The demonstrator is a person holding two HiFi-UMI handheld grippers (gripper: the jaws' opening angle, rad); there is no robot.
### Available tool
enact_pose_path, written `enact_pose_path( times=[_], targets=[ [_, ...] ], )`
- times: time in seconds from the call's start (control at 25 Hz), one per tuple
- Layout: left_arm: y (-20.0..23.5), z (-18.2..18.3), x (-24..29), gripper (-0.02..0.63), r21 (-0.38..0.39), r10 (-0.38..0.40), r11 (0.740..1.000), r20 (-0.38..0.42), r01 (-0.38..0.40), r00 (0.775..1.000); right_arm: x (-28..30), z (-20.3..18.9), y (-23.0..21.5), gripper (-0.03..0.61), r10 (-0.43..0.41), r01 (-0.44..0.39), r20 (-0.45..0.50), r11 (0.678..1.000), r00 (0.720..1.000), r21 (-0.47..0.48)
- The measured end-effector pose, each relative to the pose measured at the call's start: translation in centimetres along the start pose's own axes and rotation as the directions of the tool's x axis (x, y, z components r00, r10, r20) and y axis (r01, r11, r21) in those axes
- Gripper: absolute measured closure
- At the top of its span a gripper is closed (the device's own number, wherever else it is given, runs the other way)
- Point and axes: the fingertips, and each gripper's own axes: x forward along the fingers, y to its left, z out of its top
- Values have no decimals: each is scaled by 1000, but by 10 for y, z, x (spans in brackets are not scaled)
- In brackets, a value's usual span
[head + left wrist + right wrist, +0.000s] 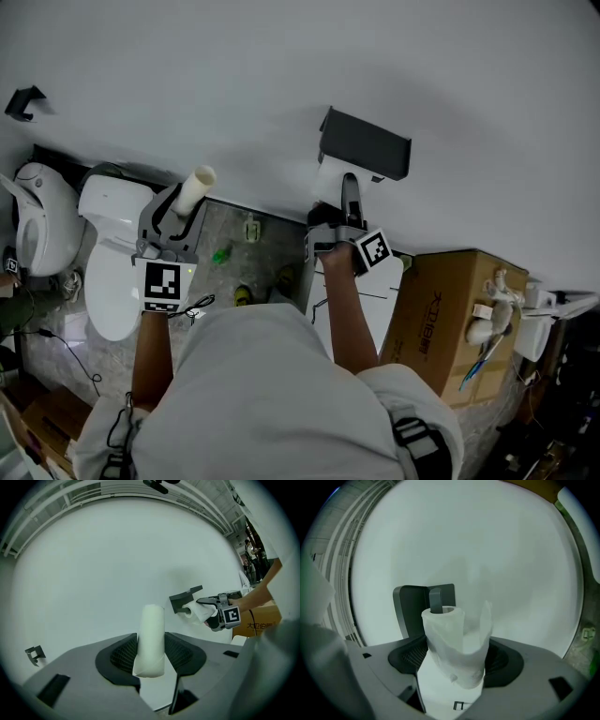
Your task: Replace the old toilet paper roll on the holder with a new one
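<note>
- The left claw (151, 656) is clamped on a thin roll (152, 634), far left of the holder (366, 145); keep it there.
- The right claw (454, 660) is opening around the bigger roll (445, 634) on the holder; back out straight and slow.

Soft, even overhead light, bright on the white wall (234, 66), no glare. Faint blurry shadow beside the holder (364, 143). Head view sharp, darker along the bottom corners. Both gripper views fisheye: black round vignette, bent edges, nearest parts soft. Right gripper view dimmer, slightly greenish.
</note>
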Motion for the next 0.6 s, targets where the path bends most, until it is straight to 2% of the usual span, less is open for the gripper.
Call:
enact_pose_path(
  times=[0.36, 0.6],
  targets=[
    [-3, 6, -2, 412, 1, -38, 999, 30, 38, 999, -17, -7, 5, 208, 4, -4, 15, 1000, 1000, 6],
    [-5, 6, -3, 411, -12, -61, 998, 42, 62, 997, -44, -13, -12, 183, -47, 47, 26, 999, 999, 14]
  ],
)
